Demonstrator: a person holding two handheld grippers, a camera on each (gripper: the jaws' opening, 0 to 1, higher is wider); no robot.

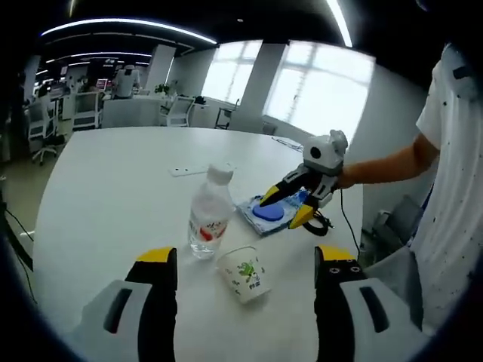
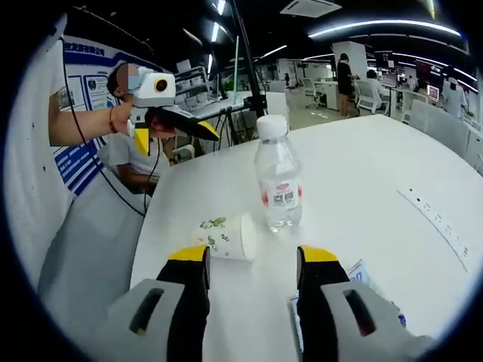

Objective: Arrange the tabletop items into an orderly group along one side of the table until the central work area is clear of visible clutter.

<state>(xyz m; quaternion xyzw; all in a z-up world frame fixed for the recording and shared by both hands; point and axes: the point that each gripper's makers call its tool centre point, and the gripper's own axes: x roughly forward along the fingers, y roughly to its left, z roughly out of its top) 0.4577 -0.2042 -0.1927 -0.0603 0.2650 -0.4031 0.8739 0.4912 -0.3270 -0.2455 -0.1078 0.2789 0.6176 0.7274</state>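
Paper cup [image 1: 245, 277] tipped on white counter [image 1: 106, 204], just beside upright water bottle [image 1: 209, 215]. Left hand-held gripper [image 1: 245, 260] released, hovering before cup. Right hand-held gripper [image 1: 287, 207] spread over blue packet [image 1: 269, 215] beyond bottle, probably to grab it.

Surface [image 1: 106, 188] wide open on far side. Bottle [image 1: 209, 215] upright, tipped paper cup [image 1: 244, 274] just beside it, blue packet [image 1: 268, 213] near: cluster blocks the near edge.
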